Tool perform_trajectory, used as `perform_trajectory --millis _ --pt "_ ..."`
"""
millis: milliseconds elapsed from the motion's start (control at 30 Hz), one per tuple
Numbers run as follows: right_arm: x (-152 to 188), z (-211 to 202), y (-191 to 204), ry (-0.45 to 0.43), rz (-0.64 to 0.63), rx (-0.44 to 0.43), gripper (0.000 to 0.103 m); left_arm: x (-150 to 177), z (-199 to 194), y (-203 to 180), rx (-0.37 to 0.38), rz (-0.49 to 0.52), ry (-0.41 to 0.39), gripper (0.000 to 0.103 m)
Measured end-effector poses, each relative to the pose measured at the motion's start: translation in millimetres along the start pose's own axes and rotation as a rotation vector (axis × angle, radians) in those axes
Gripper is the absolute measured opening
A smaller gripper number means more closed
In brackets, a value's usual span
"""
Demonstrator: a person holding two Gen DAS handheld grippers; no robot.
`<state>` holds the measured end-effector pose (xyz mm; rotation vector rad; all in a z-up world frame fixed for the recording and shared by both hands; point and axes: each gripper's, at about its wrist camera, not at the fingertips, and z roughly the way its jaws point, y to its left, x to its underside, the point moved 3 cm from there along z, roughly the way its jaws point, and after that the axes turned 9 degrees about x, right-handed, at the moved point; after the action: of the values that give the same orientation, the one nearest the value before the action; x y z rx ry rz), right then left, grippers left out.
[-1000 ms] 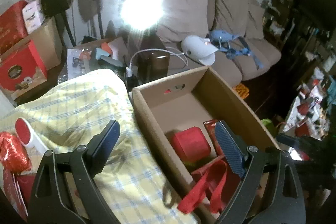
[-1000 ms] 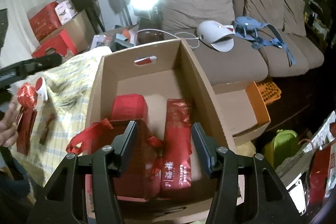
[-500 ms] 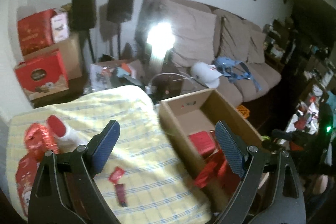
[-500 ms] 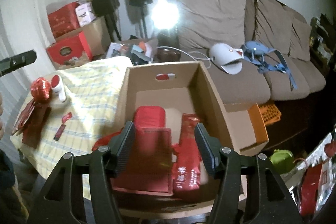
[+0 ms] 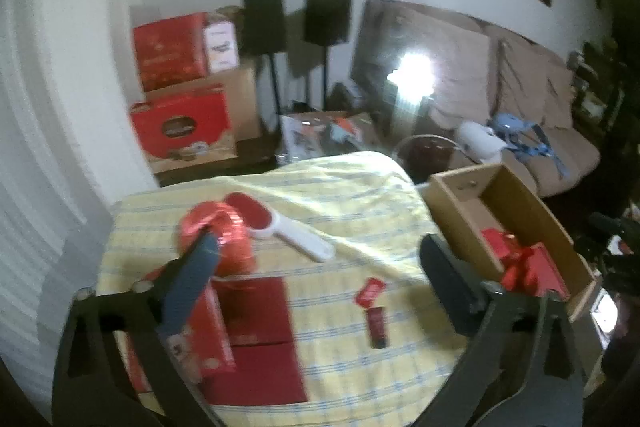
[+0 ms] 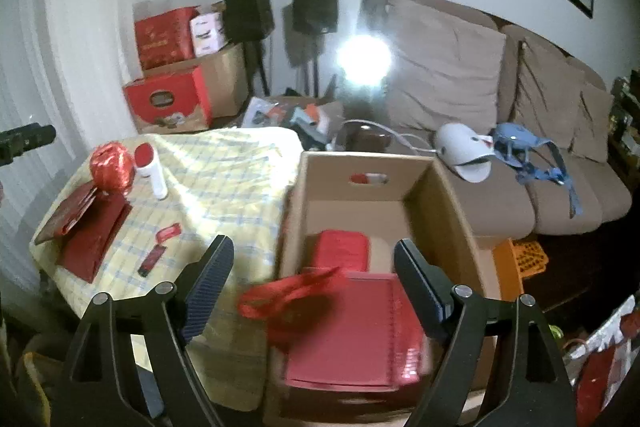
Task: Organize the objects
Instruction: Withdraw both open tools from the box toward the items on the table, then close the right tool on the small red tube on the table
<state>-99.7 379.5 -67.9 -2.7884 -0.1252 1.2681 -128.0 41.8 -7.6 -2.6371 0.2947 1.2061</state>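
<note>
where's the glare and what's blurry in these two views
Left wrist: lamp glare blows out in front of the sofa; whole frame smeared. Right wrist: same glare; the red bag in the cardboard box is blurred, the rest sharper; both edges bend.

Both wrist views angled down, sharing table [image 5: 344, 227], box [image 6: 448, 195]

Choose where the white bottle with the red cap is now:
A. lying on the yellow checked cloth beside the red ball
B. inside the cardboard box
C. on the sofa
A: the white bottle lies on the yellow checked cloth, beside the red ball.
</note>
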Motion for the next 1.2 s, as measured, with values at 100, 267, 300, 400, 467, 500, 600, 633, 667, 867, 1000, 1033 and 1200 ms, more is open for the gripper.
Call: perform_trajectory --millis 100,267,300,400,467,500,600,633,667,867,1000,1033,1200 --pt "3.0 6.9 24.2 0.008 0.008 -0.046 0.084 10.8 -3.5 24.2 -0.013 -0.008 -0.01 0.103" --pt "22.8 34.0 83.8 0.1 0.082 -0.183 0.085 25.0 -3.0 56.8 -0.044 -0.061 -0.038 0.103" --pt "26.1 41.1 92.5 0.123 0.105 -0.167 0.085 26.8 -1.9 63.4 -0.031 -0.088 -0.04 0.103" --pt "35.0 62.4 116.0 0.17 0.181 -0.133 0.085 34.1 3.1 81.1 0.024 -0.175 -0.038 0.103" --pt "38.8 74.3 135.6 0.187 0.176 -0.153 0.085 38.3 7.3 88.1 0.059 -0.2 -0.023 0.103" --pt "40.4 80.7 147.7 0.195 0.155 -0.141 0.085 39.9 9.0 89.8 0.062 -0.201 -0.022 0.103" --pt "44.9 95.3 173.6 0.178 0.12 -0.105 0.084 46.6 16.0 93.7 0.045 -0.2 -0.013 0.103" --pt "46.6 99.0 179.5 0.174 0.116 -0.089 0.083 47.9 20.2 93.9 0.032 -0.2 -0.001 0.103" --pt "48.3 102.4 185.8 0.169 0.113 -0.079 0.082 50.2 23.3 94.6 0.03 -0.196 0.011 0.103" --pt "58.2 109.3 221.5 0.121 0.03 -0.037 0.08 63.0 28.9 101.4 0.063 -0.187 0.019 0.103" --pt "62.0 114.6 239.7 0.102 -0.029 -0.018 0.067 70.7 25.2 112.3 0.009 -0.227 -0.022 0.103" --pt "62.9 116.3 241.9 0.106 -0.032 -0.02 0.064 72.0 24.7 113.8 0.023 -0.231 -0.025 0.103" --pt "69.8 124.5 246.8 0.118 -0.024 -0.029 0.044 77.6 21.8 121.1 0.026 -0.245 -0.021 0.103"
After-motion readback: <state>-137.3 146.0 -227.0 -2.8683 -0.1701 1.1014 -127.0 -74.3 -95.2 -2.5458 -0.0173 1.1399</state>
